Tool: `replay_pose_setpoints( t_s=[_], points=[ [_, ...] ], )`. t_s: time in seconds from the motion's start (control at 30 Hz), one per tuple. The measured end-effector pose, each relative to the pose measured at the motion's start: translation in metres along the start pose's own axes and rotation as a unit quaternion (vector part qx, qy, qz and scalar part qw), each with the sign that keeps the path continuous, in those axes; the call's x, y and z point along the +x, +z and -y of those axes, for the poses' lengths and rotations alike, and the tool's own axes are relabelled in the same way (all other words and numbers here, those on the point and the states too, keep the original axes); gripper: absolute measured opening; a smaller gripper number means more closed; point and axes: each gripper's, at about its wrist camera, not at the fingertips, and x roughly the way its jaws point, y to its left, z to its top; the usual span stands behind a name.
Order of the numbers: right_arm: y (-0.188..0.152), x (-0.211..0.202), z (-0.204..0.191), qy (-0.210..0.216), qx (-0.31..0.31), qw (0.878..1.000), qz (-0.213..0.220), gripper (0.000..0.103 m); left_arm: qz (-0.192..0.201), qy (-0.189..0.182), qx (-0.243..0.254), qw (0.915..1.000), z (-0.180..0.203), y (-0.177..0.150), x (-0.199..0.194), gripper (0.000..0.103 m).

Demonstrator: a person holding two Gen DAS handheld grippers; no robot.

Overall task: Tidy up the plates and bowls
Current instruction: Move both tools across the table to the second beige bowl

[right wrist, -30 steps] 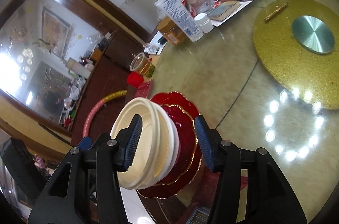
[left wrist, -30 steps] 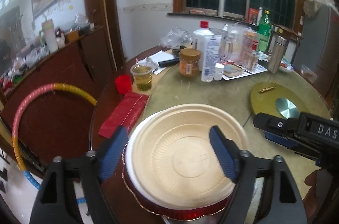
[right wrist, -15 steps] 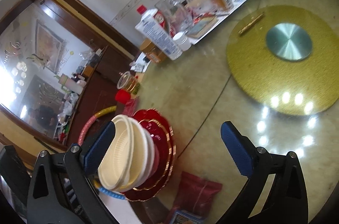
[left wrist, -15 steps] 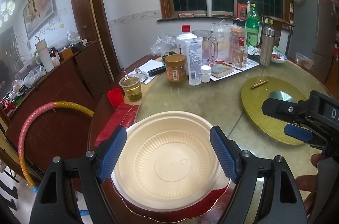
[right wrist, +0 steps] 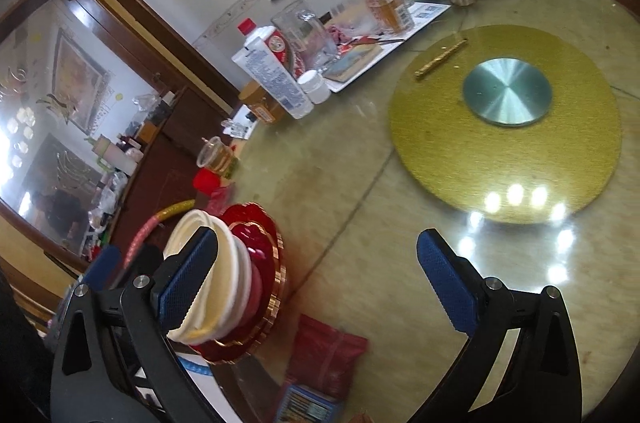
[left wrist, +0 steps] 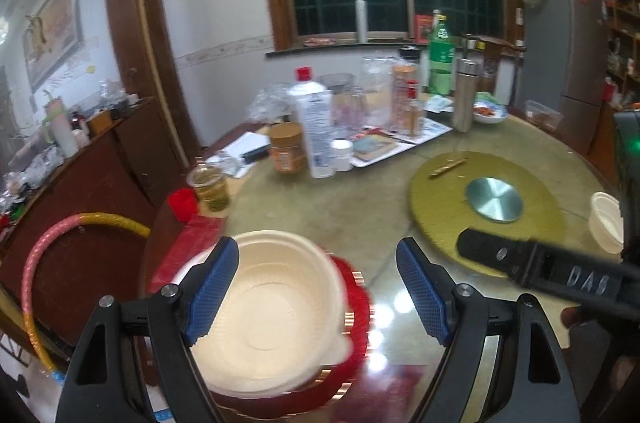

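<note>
A stack of cream bowls (left wrist: 272,311) on scalloped red plates (left wrist: 356,287) rests near the table's front left edge, blurred by motion. My left gripper (left wrist: 316,245) is open above it. Its left pad overlaps the bowl rim and its right pad stands apart from the stack. In the right wrist view the same bowls (right wrist: 232,263) and red plates (right wrist: 264,243) appear behind my right gripper's left finger. My right gripper (right wrist: 316,237) is wide open over bare table, with nothing between its fingers. A smaller stack of cream bowls (left wrist: 606,223) sits at the table's right edge.
A gold turntable mat (right wrist: 440,151) with a metal disc (right wrist: 506,95) fills the table's right half. Bottles and jars (left wrist: 316,127) crowd the far side, beside a cup of tea (left wrist: 212,187). A red packet (right wrist: 328,351) lies at the near edge. A coloured hoop (left wrist: 32,263) leans by the cabinet.
My right gripper's jaws spread wide from around the stack and drew off to the right. The left gripper shifted right, so the stack now lies toward its left finger.
</note>
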Motion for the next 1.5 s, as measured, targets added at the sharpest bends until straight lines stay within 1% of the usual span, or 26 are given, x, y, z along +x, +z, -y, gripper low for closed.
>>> replay_pose_setpoints(
  t_s=[0.1,0.23,0.33,0.4,0.5,0.6,0.77,0.93,1.1,1.23,1.33,1.4,1.5],
  points=[
    [-0.002,-0.014,0.017,-0.011,0.013,1.000,0.010,0.101,-0.011,-0.031,0.016,0.9993,0.022,0.001,0.003,0.082],
    [0.001,-0.034,0.046,-0.022,0.038,0.999,0.024,0.101,-0.009,-0.048,0.038,0.9980,0.048,0.001,0.001,0.082],
    [0.003,-0.047,0.065,-0.030,0.056,0.997,0.036,0.101,-0.007,-0.068,0.043,0.9967,0.064,0.002,0.002,0.082],
    [0.003,-0.060,0.083,-0.032,0.075,0.995,0.049,0.101,-0.021,-0.084,0.044,0.9953,0.075,0.001,0.009,0.082],
    [-0.001,-0.079,0.109,-0.025,0.106,0.992,0.064,0.101,-0.061,-0.128,0.044,0.9889,0.097,-0.002,0.024,0.082],
    [-0.007,-0.100,0.136,-0.031,0.133,0.988,0.079,0.101,-0.083,-0.160,0.049,0.9824,0.119,-0.005,0.033,0.082],
    [-0.017,-0.134,0.174,-0.013,0.174,0.980,0.094,0.101,-0.107,-0.195,0.061,0.9732,0.154,-0.010,0.039,0.082],
    [-0.022,-0.167,0.196,-0.030,0.183,0.976,0.114,0.101,-0.126,-0.228,0.068,0.9630,0.193,-0.011,0.045,0.082],
    [-0.025,-0.200,0.231,-0.056,0.216,0.964,0.143,0.101,-0.140,-0.259,0.071,0.9532,0.229,-0.009,0.050,0.082],
    [-0.025,-0.218,0.262,-0.068,0.250,0.952,0.163,0.101,-0.138,-0.273,0.062,0.9502,0.248,-0.002,0.053,0.082],
    [-0.020,-0.223,0.279,-0.067,0.267,0.947,0.168,0.101,-0.137,-0.282,0.056,0.9479,0.266,0.005,0.057,0.082],
    [-0.015,-0.223,0.295,-0.067,0.288,0.941,0.167,0.101,-0.149,-0.292,0.053,0.9434,0.281,0.011,0.061,0.082],
    [-0.008,-0.223,0.312,-0.068,0.304,0.935,0.166,0.101,-0.146,-0.292,0.055,0.9438,0.299,0.014,0.065,0.082]
  ],
)
